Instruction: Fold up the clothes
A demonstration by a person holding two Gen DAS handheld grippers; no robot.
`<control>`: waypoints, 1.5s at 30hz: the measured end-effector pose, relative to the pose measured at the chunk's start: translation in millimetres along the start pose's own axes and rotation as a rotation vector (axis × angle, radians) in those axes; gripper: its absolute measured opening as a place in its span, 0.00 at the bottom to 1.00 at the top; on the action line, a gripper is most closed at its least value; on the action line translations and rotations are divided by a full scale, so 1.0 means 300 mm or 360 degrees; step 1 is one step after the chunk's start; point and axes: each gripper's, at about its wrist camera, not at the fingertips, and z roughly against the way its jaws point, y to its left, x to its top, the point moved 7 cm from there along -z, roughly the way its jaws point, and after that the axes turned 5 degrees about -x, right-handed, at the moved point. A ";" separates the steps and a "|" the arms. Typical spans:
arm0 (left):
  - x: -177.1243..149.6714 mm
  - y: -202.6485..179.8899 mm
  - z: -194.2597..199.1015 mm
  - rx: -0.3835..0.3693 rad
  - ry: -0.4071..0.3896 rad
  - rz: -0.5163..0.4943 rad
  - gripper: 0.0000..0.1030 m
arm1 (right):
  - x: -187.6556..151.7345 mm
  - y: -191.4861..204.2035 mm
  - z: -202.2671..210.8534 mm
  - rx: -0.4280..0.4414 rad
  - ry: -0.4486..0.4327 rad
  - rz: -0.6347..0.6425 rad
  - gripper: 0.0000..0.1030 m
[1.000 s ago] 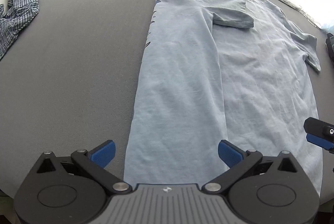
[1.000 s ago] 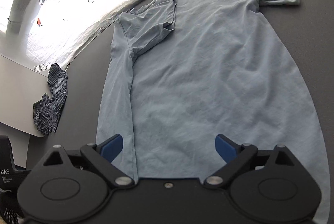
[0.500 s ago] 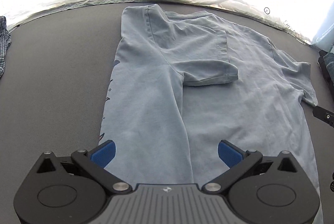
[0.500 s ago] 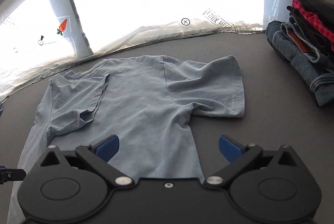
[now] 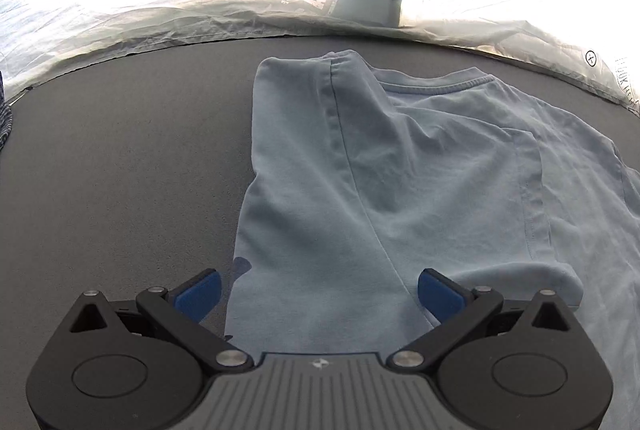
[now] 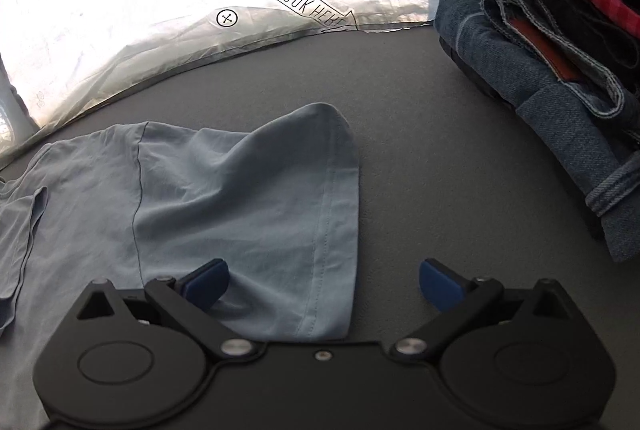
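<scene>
A light blue T-shirt (image 5: pixel 360 189) lies flat on the dark grey table, its left side folded inward with that sleeve (image 5: pixel 528 197) laid across the chest. My left gripper (image 5: pixel 318 294) hovers open over the folded strip, below the shoulder and collar (image 5: pixel 436 85). In the right wrist view the shirt's other sleeve (image 6: pixel 256 213) spreads out flat toward the right. My right gripper (image 6: pixel 324 286) stands open over that sleeve's hem, its left fingertip (image 6: pixel 208 284) above the cloth, its right one above bare table. Neither holds anything.
A stack of folded clothes (image 6: pixel 560 61), denim at the bottom and red and dark pieces above, sits at the right edge. A bright translucent sheet (image 5: pixel 200 1) with printed marks rises behind the table. Bare grey tabletop (image 5: pixel 120 169) lies left of the shirt.
Both grippers have travelled up along the shirt from its bottom hem to the shoulders and sleeves. Both stayed open. The shirt itself has not moved.
</scene>
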 end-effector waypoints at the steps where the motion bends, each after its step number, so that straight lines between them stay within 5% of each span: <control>1: 0.013 0.008 -0.023 0.0027 0.0008 -0.0003 1.00 | 0.011 0.007 -0.009 0.0011 0.0004 0.0015 1.00; 10: 0.063 0.034 -0.088 0.0006 -0.0041 0.0062 1.00 | 0.087 0.046 -0.043 0.0086 0.0052 -0.0179 0.96; 20: 0.050 0.032 -0.083 -0.0010 -0.0099 0.0048 1.00 | 0.114 0.100 -0.129 -0.0078 0.0128 0.0008 0.98; 21: 0.048 0.032 -0.082 -0.0010 -0.0105 0.0048 1.00 | 0.115 0.100 -0.128 -0.0080 0.0141 -0.0004 0.97; 24: 0.048 0.033 -0.083 -0.0012 -0.0097 0.0048 1.00 | 0.119 0.093 -0.104 -0.0029 0.0132 -0.0015 0.67; 28: 0.053 0.031 -0.087 -0.0012 -0.0061 0.0053 1.00 | 0.124 0.094 -0.089 0.0209 0.0203 -0.0172 0.16; 37: 0.047 0.026 -0.090 -0.0012 -0.0036 0.0055 1.00 | 0.106 0.059 -0.014 0.0954 0.0269 -0.1294 0.12; 42: 0.038 0.023 -0.089 -0.0012 -0.0056 0.0049 1.00 | 0.087 0.162 0.029 0.1257 0.0335 -0.1546 0.11; 45: 0.038 0.022 -0.091 -0.0012 -0.0045 0.0051 1.00 | 0.078 0.267 0.051 0.1367 0.0399 -0.1524 0.11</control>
